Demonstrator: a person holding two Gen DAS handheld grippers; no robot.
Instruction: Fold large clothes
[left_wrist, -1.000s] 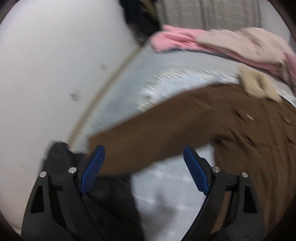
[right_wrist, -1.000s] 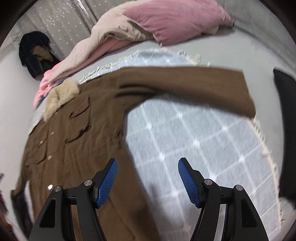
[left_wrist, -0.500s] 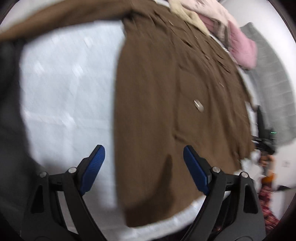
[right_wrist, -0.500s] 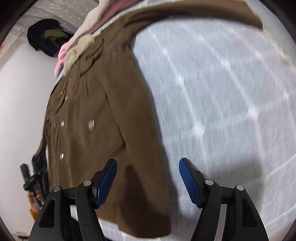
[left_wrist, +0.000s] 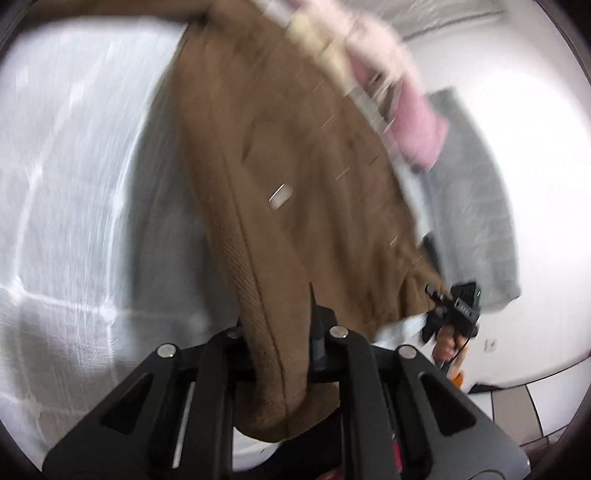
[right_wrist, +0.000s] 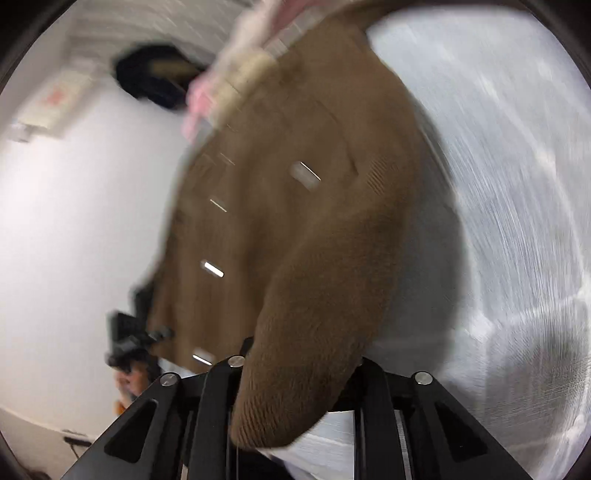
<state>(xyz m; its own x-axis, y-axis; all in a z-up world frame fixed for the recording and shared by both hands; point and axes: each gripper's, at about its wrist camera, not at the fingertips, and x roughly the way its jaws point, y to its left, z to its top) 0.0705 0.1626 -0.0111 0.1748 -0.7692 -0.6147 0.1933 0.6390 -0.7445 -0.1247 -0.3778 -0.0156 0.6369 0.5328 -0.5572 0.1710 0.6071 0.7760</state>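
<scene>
A: Corduroy, brown, a large button-front jacket (left_wrist: 295, 177) — where was it?

B: It lay spread on the pale grey blanket with white grid lines (left_wrist: 66, 184) over the bed, its lower hem lifted at both corners. The cream fleece collar (right_wrist: 247, 74) sat at the far end, next to the pink and beige bedding pile (left_wrist: 413, 122).

A: And the left gripper (left_wrist: 280, 354)?

B: It was pressed together on one hem corner; the ribbed brown cloth bunched between the black fingers and hung down past them.

A: The right gripper (right_wrist: 299, 373)?

B: It was pinching the other hem corner, a rounded fold of corduroy draped over its fingers. The left wrist view also caught it (left_wrist: 452, 314) at the far corner of the hem, with a bare hand (left_wrist: 445, 343) under it.

A: Anything around them?

B: Metal snaps (right_wrist: 212, 268) ran up the jacket front, streaked by blur. A white wall (right_wrist: 74, 221) stood beside the bed, a dark garment (right_wrist: 155, 74) hung on it, and a grey checked curtain (left_wrist: 476, 206) hung near the pink bedding.
</scene>
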